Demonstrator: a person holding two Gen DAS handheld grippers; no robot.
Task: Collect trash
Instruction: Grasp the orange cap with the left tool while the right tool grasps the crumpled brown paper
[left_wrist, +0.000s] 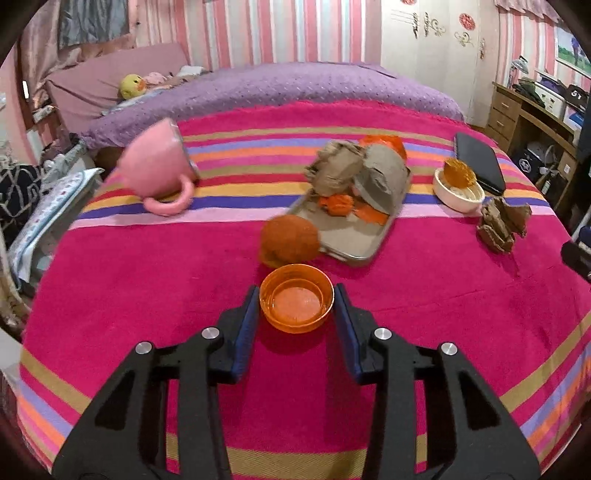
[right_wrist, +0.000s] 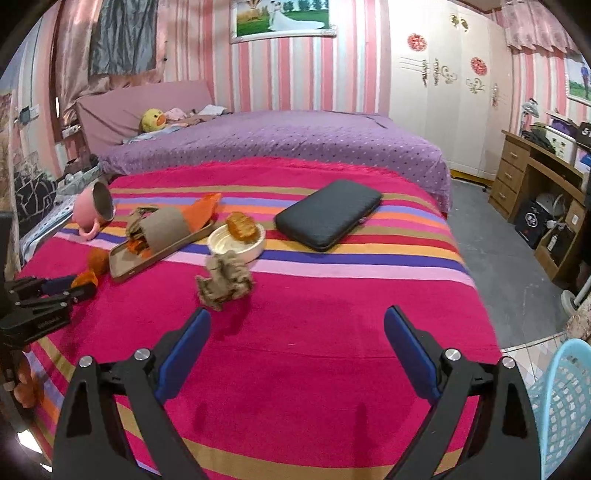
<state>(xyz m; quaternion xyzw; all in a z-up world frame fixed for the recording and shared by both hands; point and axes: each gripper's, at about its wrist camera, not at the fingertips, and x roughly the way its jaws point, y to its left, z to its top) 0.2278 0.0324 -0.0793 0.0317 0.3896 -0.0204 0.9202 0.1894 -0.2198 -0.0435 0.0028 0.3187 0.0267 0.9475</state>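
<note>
My left gripper (left_wrist: 296, 301) is shut on an orange plastic lid (left_wrist: 296, 303), its blue pads touching both sides of the rim, just above the striped blanket. It also shows in the right wrist view (right_wrist: 79, 284) at the far left. An orange fuzzy ball (left_wrist: 289, 240) lies just beyond the lid. A metal tray (left_wrist: 351, 236) holds crumpled brown paper (left_wrist: 354, 173) and orange scraps. A crumpled brown paper wad (right_wrist: 224, 278) lies ahead and left of my right gripper (right_wrist: 297, 326), which is open and empty above the blanket.
A pink cup (left_wrist: 157, 166) lies tipped at the left. A white bowl (right_wrist: 236, 242) holds an orange piece. A black case (right_wrist: 328, 214) lies behind it. A light blue basket (right_wrist: 563, 406) stands off the bed's right corner. A wooden desk (right_wrist: 535, 181) is at the right.
</note>
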